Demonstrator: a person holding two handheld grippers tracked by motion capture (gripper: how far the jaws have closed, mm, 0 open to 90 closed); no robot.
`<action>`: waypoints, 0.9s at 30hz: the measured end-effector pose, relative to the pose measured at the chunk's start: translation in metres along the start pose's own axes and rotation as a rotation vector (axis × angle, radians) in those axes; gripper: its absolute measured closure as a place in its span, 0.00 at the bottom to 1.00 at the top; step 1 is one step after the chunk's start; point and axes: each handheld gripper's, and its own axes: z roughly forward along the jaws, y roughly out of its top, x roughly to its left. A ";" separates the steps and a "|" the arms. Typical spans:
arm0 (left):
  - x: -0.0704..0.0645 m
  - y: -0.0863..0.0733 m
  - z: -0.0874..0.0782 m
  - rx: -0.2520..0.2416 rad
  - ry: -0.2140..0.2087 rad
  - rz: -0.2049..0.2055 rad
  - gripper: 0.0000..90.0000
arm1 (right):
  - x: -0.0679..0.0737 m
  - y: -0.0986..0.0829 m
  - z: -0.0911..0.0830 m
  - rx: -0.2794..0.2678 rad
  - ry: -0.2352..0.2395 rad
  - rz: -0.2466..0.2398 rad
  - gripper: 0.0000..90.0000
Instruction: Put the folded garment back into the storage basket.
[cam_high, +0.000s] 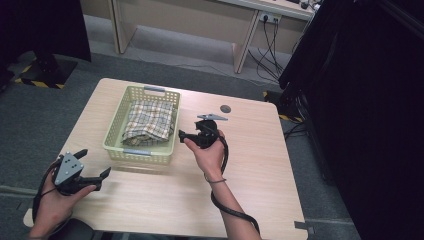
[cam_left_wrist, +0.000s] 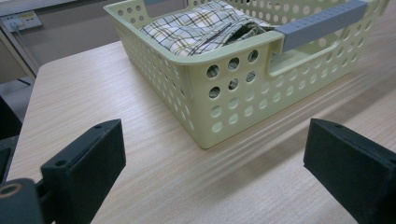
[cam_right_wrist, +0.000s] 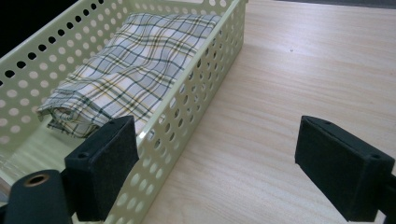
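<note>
Right now the checked cloth (cam_high: 149, 120) lies folded inside the pale green basket (cam_high: 113, 131), bunched toward the half farther from me, with a bare strip of basket floor at my end. The basket stands on the bench (cam_high: 250, 165), a grey handle (cam_high: 136, 152) on its near rim and another on the far rim.

My right tool (cam_high: 187, 134) hovers just beside the basket's right wall, near its front corner, jaws wide apart and holding nothing; in the right gripper view one pad (cam_right_wrist: 108, 158) overlaps that perforated wall. My left tool (cam_high: 94, 165) sits lower, well short of the basket's near left corner, jaws also spread and empty.

As I judge it, the step is to reach in and take the cloth. To do it well I lift the right tool over the rim first instead of pushing through the wall, then come down on the folded edge nearest me, where the layers stack thick enough for both pads to bite. I keep the jaws wide until they straddle that edge, then close on all the layers so the cloth does not unfold as it rises. The basket looks light and may slide or tip, so I bring the left tool up to the near rim to steady it.
</note>
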 end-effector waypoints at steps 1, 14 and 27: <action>0.000 0.000 0.000 0.000 0.000 0.001 0.06 | -0.001 -0.001 0.000 0.000 0.000 -0.001 0.16; 0.000 0.000 0.000 0.002 0.001 0.005 0.06 | -0.009 -0.008 -0.009 -0.003 -0.016 -0.009 0.16; -0.001 0.000 0.000 0.002 0.001 0.005 0.06 | -0.020 -0.017 -0.015 0.004 -0.033 0.000 0.16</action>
